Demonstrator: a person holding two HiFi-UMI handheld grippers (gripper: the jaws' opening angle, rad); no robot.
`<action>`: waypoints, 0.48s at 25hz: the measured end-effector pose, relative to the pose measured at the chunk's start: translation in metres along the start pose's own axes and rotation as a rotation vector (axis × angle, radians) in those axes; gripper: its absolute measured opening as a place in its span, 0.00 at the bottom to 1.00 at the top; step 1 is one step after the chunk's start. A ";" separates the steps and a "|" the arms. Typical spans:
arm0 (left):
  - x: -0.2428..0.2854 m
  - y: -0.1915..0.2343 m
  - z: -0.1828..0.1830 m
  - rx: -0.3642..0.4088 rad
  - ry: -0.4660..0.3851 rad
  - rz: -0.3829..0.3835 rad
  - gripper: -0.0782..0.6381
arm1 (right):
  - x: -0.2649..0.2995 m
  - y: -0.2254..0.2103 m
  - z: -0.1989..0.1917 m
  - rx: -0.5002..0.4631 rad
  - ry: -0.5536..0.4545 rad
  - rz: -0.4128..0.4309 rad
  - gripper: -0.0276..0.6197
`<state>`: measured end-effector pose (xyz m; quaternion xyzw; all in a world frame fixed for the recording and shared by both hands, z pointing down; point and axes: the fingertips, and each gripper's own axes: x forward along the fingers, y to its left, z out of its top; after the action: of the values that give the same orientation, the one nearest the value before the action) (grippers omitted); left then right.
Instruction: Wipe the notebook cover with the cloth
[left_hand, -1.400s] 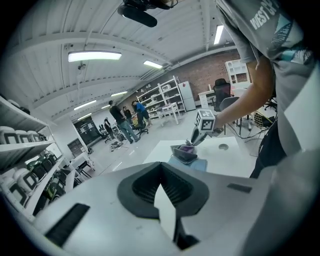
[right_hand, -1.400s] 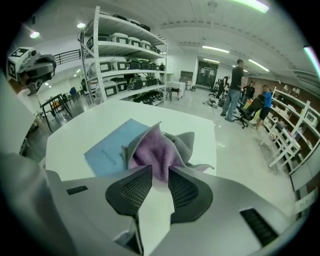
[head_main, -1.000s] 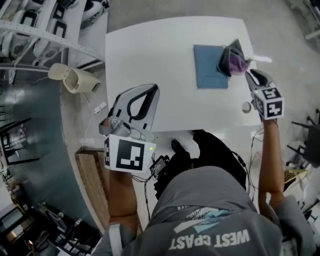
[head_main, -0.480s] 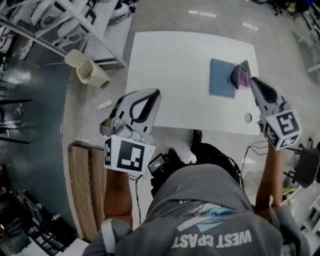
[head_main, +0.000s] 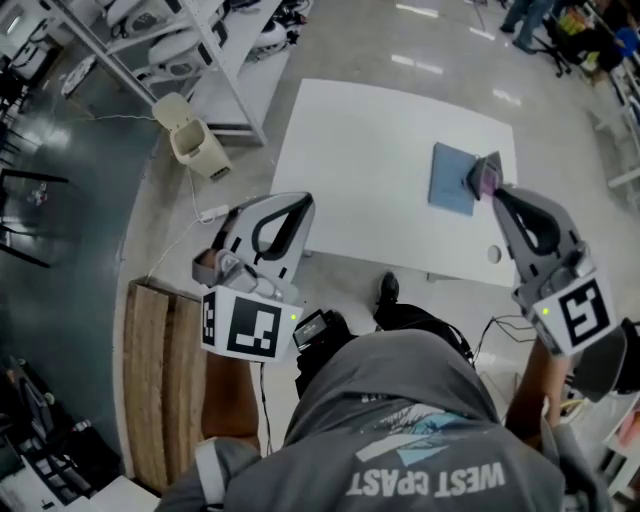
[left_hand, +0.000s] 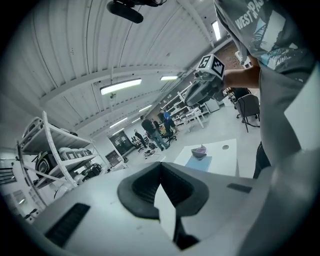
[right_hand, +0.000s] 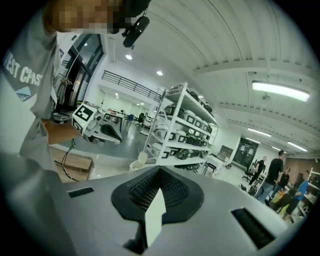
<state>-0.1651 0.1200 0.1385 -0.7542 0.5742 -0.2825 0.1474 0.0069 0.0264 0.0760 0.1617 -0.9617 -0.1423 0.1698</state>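
A blue notebook (head_main: 450, 178) lies on the right part of the white table (head_main: 370, 170). A purple and grey cloth (head_main: 486, 174) sits crumpled on its right edge. The left gripper view shows the same notebook (left_hand: 201, 163) and cloth (left_hand: 199, 150) far off. My right gripper (head_main: 497, 193) is raised off the table near the cloth, shut and empty; its own view faces the room with the jaw tips (right_hand: 160, 170) met. My left gripper (head_main: 305, 199) hangs off the table's near-left edge, jaws together (left_hand: 160, 164), holding nothing.
Metal shelving (head_main: 150, 40) with stored gear stands at the upper left, with a cream bin (head_main: 195, 140) beside it. A wooden board (head_main: 160, 380) lies on the floor at the left. A small round disc (head_main: 493, 254) sits near the table's front right. People stand far off (left_hand: 150, 131).
My right gripper has drawn back from the cloth and risen toward me. The cloth stays on the notebook. The head view has pulled higher, so the table looks smaller.
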 end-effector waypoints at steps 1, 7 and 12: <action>-0.007 0.000 -0.001 -0.002 0.000 0.008 0.11 | -0.002 0.009 0.008 -0.008 -0.006 0.010 0.09; -0.039 -0.005 -0.015 -0.016 0.006 0.029 0.11 | -0.012 0.044 0.032 -0.050 -0.023 0.032 0.09; -0.050 -0.004 -0.012 -0.018 0.005 0.036 0.11 | -0.018 0.049 0.039 -0.055 -0.021 0.032 0.09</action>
<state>-0.1782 0.1698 0.1380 -0.7444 0.5904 -0.2764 0.1445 -0.0041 0.0856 0.0518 0.1399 -0.9616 -0.1676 0.1664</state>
